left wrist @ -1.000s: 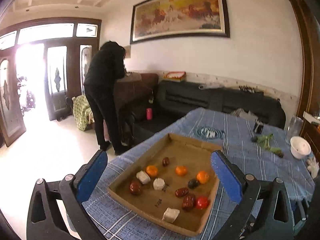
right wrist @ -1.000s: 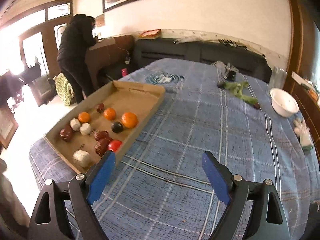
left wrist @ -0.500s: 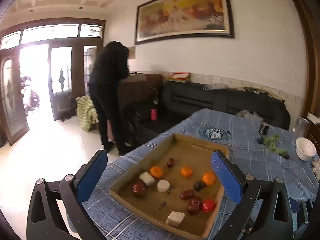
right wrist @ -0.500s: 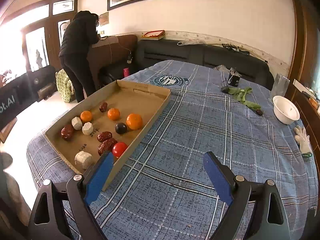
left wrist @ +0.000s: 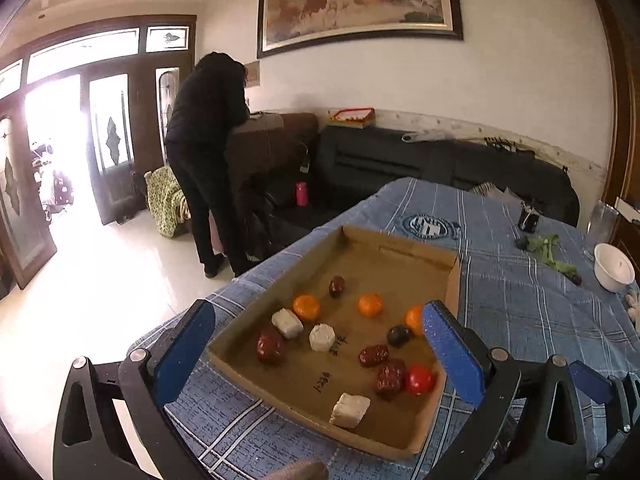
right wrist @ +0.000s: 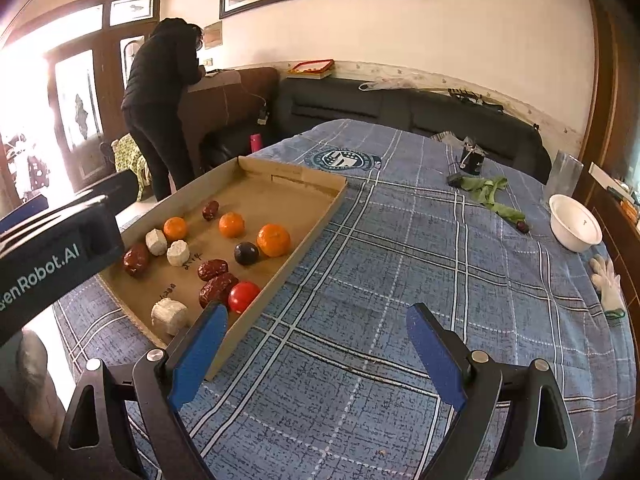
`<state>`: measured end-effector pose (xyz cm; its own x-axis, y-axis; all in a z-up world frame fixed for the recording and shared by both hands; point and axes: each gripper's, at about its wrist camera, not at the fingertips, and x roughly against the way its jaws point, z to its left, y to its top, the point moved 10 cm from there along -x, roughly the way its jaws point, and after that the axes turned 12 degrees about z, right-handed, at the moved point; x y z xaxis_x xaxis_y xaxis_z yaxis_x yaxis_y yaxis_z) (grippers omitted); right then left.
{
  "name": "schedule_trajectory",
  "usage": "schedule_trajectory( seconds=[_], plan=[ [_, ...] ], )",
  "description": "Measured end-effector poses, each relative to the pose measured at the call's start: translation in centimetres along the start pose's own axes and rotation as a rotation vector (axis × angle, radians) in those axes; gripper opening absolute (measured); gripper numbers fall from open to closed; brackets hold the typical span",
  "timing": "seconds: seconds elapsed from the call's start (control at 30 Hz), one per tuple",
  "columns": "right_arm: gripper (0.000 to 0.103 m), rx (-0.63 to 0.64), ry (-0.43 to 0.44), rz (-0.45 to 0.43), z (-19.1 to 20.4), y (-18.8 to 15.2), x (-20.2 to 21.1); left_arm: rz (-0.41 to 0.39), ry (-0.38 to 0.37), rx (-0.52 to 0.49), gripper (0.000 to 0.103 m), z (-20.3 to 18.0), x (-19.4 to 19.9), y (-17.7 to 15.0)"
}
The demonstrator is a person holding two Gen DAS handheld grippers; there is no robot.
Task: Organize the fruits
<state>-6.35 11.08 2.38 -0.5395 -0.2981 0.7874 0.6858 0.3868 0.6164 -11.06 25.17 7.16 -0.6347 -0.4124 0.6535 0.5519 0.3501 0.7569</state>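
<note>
A shallow cardboard tray [left wrist: 400, 248] lies on the blue checked tablecloth [right wrist: 400, 280]. In it are three oranges [left wrist: 370, 305], several red-brown dates [left wrist: 373, 355], a red tomato [left wrist: 419, 379], a dark plum [left wrist: 398, 335] and three white chunks [left wrist: 322, 337]. My left gripper [left wrist: 318, 312] hangs open above the tray's near end, holding nothing. My right gripper [right wrist: 316, 312] stands open over bare cloth, just right of the tray [right wrist: 320, 216]. Its left finger is beside the tomato [right wrist: 243, 296]. The left tool's black housing [right wrist: 52, 256] shows at the left edge.
On the far right of the table are a white bowl [right wrist: 575, 222], green leaves [right wrist: 490, 194], a white glove [right wrist: 608, 280] and a small dark box [right wrist: 472, 158]. A person in black [left wrist: 204, 152] bends over a brown sofa beyond the table.
The left gripper has sunk a little and drawn closer to the tray, which now looks larger. Its housing has come into the right wrist view. The right gripper has barely moved.
</note>
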Motion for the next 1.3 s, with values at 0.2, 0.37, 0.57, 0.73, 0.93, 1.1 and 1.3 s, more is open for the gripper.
schedule_trajectory(
  seconds=[0.2,0.37,0.57,0.73,0.93,1.1,1.3],
  plan=[
    [0.094,-0.013,0.004,0.021,-0.2,-0.3,-0.5,0.049,-0.047,-0.007,0.103,-0.6,-0.9,-0.8],
    [0.094,-0.006,0.003,0.027,0.0,-0.4,-0.8,0.084,-0.071,-0.004,0.103,-0.9,-1.6,-1.2],
    [0.094,-0.005,0.003,0.034,0.1,-0.5,-1.1,0.108,-0.084,-0.004,0.103,-1.0,-2.1,-1.4],
    [0.094,-0.006,0.001,0.042,0.0,-0.5,-1.4,0.12,-0.087,-0.013,0.103,-1.2,-2.6,-1.7],
    [0.094,-0.003,-0.003,0.052,0.1,-0.6,-1.7,0.131,-0.09,-0.019,0.103,-1.3,-2.9,-2.0],
    [0.094,0.001,-0.002,0.059,0.2,-0.7,-2.0,0.152,-0.098,-0.009,0.103,-1.2,-3.4,-2.2],
    [0.095,0.008,-0.004,0.066,0.6,-0.9,-2.2,0.178,-0.11,-0.001,0.103,-1.1,-4.0,-2.6]
  ],
)
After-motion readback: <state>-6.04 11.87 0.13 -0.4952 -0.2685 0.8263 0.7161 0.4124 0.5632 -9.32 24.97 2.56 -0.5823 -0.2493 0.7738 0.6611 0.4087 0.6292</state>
